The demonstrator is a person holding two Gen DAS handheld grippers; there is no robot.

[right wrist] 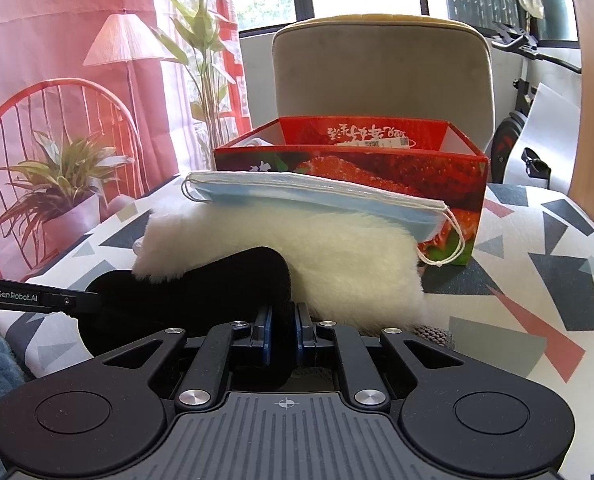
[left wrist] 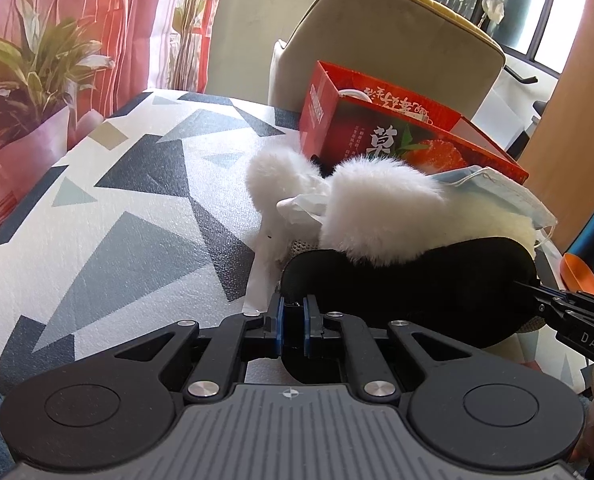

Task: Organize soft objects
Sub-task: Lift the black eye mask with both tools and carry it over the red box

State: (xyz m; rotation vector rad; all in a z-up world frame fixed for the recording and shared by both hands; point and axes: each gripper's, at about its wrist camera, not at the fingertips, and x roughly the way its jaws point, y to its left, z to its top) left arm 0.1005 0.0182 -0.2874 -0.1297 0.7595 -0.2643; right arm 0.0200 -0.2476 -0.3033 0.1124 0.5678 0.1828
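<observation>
Black eye mask [left wrist: 409, 296] at front of soft pile on table [left wrist: 137, 200], pinched both ends by left gripper [left wrist: 293, 312] & right gripper [right wrist: 283, 316], prob to lift toward red box [right wrist: 377, 168].

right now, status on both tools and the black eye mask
Left tool and right tool both shut on black eye mask, one at each end. White fluffy pile and blue face masks lie against it. Red box behind, open.
</observation>
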